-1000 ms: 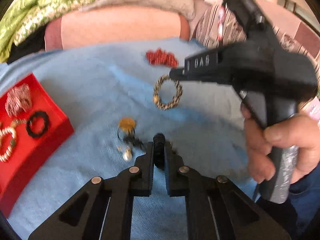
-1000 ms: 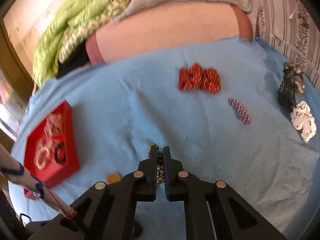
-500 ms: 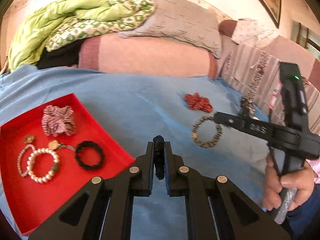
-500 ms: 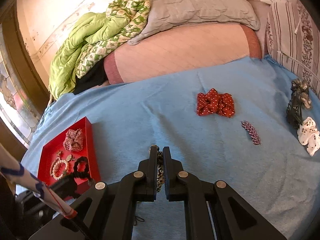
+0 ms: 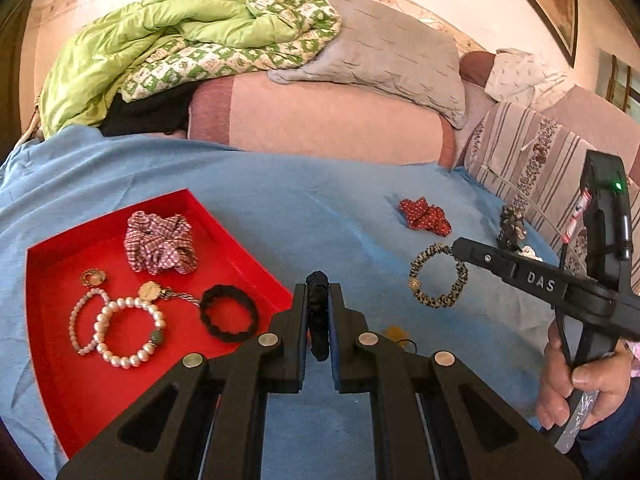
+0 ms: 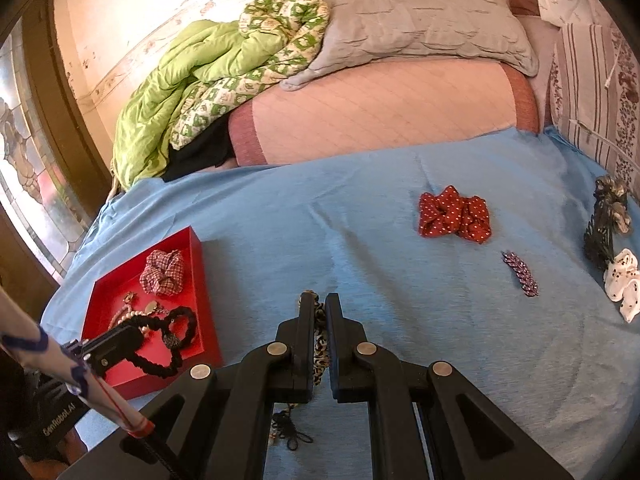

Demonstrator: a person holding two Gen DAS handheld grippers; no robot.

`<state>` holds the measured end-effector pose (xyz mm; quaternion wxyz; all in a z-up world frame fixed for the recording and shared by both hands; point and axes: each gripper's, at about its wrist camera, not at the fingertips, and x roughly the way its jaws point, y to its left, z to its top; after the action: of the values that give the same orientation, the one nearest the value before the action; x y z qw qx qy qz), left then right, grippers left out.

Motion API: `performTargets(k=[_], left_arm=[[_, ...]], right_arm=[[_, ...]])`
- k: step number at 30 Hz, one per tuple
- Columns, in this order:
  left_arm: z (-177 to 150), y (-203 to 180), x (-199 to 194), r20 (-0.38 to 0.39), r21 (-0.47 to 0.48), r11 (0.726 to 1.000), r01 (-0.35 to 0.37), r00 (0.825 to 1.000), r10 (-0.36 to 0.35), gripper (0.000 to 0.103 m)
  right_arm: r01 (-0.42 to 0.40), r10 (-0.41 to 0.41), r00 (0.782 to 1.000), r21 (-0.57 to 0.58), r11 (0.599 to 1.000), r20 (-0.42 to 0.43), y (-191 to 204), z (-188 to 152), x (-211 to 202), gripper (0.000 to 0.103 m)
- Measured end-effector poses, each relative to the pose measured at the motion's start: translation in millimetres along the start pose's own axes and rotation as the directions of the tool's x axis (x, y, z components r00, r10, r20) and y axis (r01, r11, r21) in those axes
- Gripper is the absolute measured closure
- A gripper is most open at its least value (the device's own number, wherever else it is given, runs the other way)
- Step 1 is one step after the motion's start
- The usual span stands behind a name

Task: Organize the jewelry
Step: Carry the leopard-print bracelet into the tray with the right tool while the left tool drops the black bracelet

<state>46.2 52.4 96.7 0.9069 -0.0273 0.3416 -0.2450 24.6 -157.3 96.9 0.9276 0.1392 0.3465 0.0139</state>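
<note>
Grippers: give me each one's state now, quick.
Left gripper: shut on the black hair tie.
Right gripper: shut on the leopard-print hair tie.

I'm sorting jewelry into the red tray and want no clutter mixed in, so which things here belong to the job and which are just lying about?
Belongs to the job:
- red tray
- black band in the left hand-held gripper
- leopard-print band in the right hand-held gripper
- pearl bracelet in the tray

Just lying about:
- green quilt
- grey pillow
- striped cushion
</note>
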Motion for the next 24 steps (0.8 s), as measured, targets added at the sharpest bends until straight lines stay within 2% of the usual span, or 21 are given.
performTargets(k=[12,24], left_arm=[[-0.2,28.2,-14.3,0.005,-0.039,0.999,-0.037,0.999,0.037,0.094],[-4.8,61.8,-26.7,-0.011,-0.093,0.992,-0.088,0.996,0.087,0.094]], right_arm=[[-0.08,0.079,0.997,-0.04,0.996,-0.012,34.3,-8.9,3.0,0.097],[-0.209,0.208,0.977,-0.02,0.978,-0.038,73.7,-8.0,8.8,0.097]])
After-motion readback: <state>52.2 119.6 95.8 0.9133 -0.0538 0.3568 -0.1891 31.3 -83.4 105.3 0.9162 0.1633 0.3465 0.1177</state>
